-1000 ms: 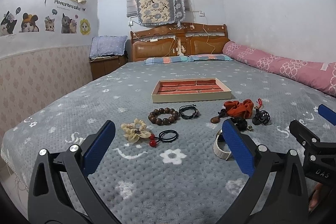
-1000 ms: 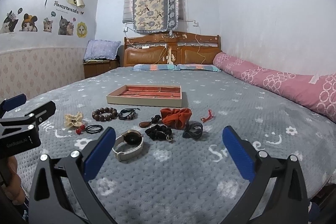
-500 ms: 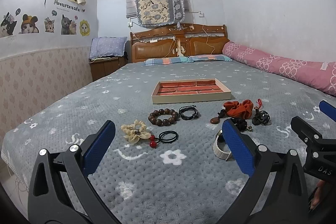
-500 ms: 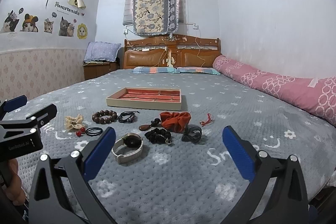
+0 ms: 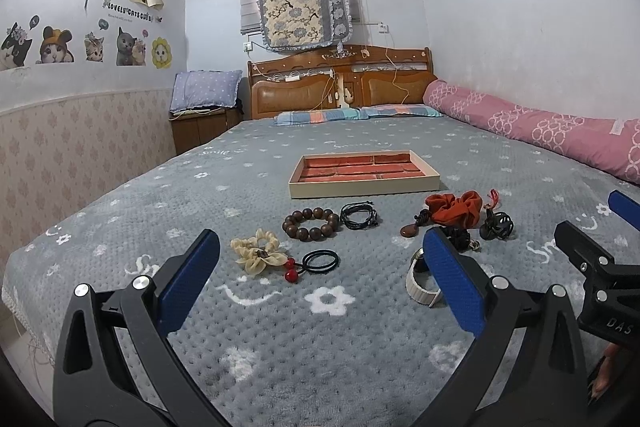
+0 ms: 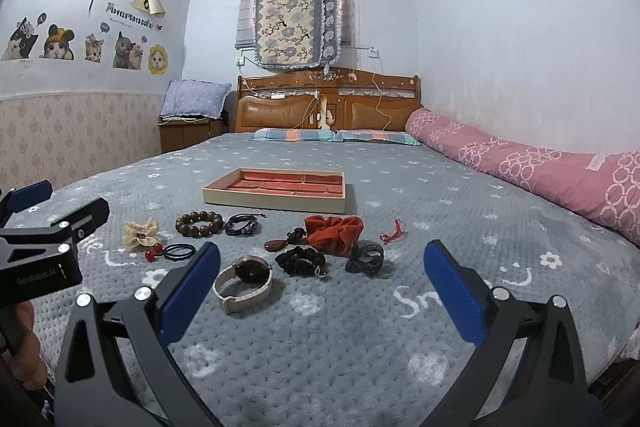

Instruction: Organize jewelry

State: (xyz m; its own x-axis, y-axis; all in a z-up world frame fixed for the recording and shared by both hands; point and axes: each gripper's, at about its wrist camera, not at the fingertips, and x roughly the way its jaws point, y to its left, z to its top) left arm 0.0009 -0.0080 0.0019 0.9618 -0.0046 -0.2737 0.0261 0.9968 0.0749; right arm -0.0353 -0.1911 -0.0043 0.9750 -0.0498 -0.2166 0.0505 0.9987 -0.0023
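A shallow jewelry tray point(image 5: 362, 185) point(image 6: 276, 201) with a red compartmented lining lies on the grey bedspread. In front of it lie a wooden bead bracelet point(image 5: 310, 224) point(image 6: 199, 223), black cord bracelets point(image 5: 359, 215) point(image 6: 242, 225), a cream flower hair tie point(image 5: 258, 255) point(image 6: 141, 234), black hair ties with red beads point(image 5: 318, 261) point(image 6: 176, 251), an orange scrunchie point(image 5: 454, 209) point(image 6: 334, 233), a black scrunchie point(image 6: 301, 261), a watch point(image 6: 244, 281) point(image 5: 420, 285), a black clip point(image 5: 496, 225) point(image 6: 364, 259) and a red cord point(image 6: 394, 231). My left gripper point(image 5: 320, 283) and right gripper point(image 6: 322, 287) are open and empty, short of the items.
The bed's wooden headboard point(image 5: 340, 83) and pillows point(image 5: 356, 115) are at the far end. A pink bolster point(image 6: 540, 167) runs along the right wall. A nightstand with a blue pillow point(image 5: 204, 97) stands at the left. The bed's near left corner point(image 5: 24, 267) drops off.
Both grippers have tilted up and drawn back slightly; the items sit a little lower in view. Nothing on the bed has moved.
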